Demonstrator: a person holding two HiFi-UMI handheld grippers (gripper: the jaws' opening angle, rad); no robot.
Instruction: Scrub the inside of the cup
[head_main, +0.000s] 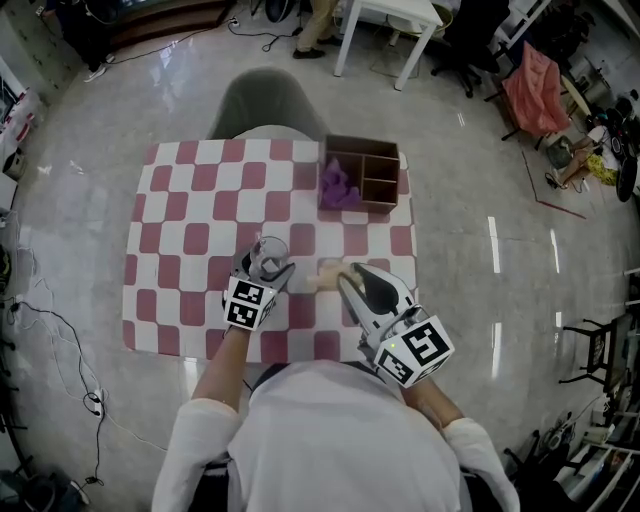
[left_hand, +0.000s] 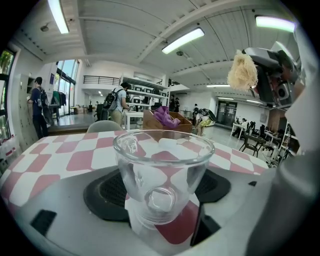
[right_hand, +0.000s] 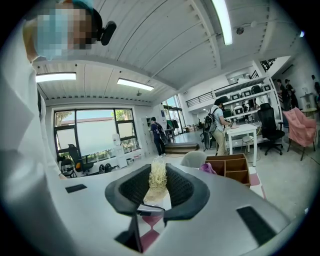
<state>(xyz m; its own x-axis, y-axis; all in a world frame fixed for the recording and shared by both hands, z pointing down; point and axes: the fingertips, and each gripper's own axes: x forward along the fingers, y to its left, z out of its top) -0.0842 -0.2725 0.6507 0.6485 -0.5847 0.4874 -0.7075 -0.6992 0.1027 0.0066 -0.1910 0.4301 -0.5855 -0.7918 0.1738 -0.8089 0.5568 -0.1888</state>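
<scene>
A clear glass cup (left_hand: 162, 172) stands upright between the jaws of my left gripper (left_hand: 160, 192), which is shut on it. In the head view the cup (head_main: 268, 252) is held over the near middle of the checkered table, in the left gripper (head_main: 266, 272). My right gripper (right_hand: 157, 192) is shut on a pale fibrous scrubber (right_hand: 157, 177). In the head view the right gripper (head_main: 345, 278) holds the scrubber (head_main: 325, 277) just right of the cup, outside it. From the left gripper view the scrubber (left_hand: 242, 70) hangs above and to the right of the cup's rim.
A red-and-white checkered cloth (head_main: 190, 240) covers the table. A wooden divided box (head_main: 375, 165) with a purple cloth (head_main: 338, 185) in it stands at the far right. A grey chair (head_main: 262, 100) is behind the table. People walk in the room beyond.
</scene>
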